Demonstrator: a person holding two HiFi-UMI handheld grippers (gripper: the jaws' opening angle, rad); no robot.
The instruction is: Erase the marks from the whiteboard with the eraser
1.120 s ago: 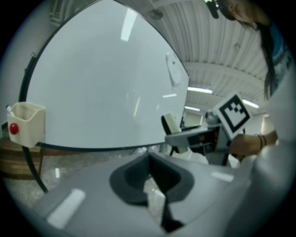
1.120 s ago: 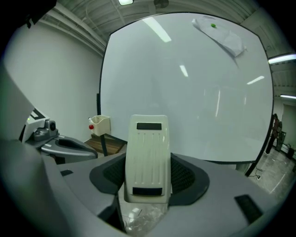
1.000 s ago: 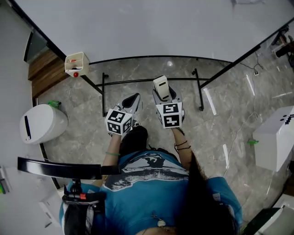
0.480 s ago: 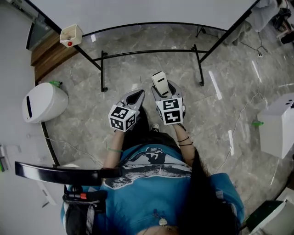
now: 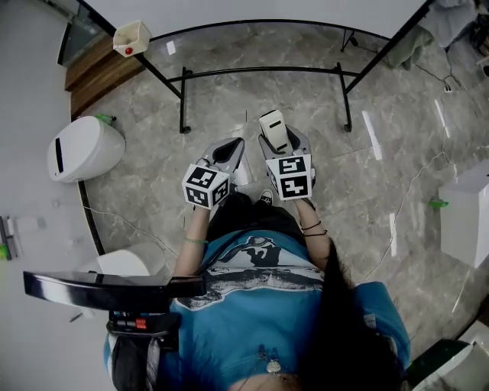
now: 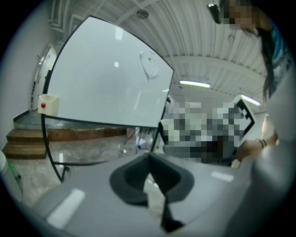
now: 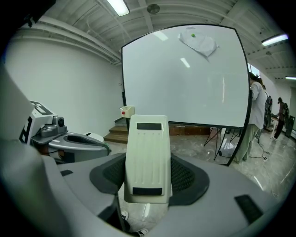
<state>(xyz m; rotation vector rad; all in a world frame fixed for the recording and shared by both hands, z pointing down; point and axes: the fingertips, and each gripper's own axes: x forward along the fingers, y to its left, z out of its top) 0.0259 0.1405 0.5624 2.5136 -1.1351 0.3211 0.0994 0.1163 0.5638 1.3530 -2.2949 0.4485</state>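
Note:
The whiteboard (image 5: 252, 8) shows only as a strip at the top of the head view; its black stand (image 5: 263, 72) stands on the marble floor. In the right gripper view the whiteboard (image 7: 185, 78) carries a faint smudged mark (image 7: 199, 41) near its top. My right gripper (image 5: 275, 136) is shut on the cream eraser (image 5: 273, 127), which sticks out upright between the pads (image 7: 185, 176); the eraser (image 7: 148, 157) fills that view's middle. My left gripper (image 5: 231, 147) is shut with nothing in it, jaws meeting (image 6: 148, 156), well short of the whiteboard (image 6: 106, 78).
A small cream box (image 5: 131, 38) with a red dot hangs at the board's lower left corner. A white rounded bin (image 5: 85, 147) and wooden steps (image 5: 103, 72) lie left. Cables and a white box (image 5: 467, 218) lie right. A person (image 7: 256, 120) stands beside the board.
The board has slid up toward the head view's top edge and more floor shows. Both grippers keep their hold and sit slightly lower in the picture, still side by side.

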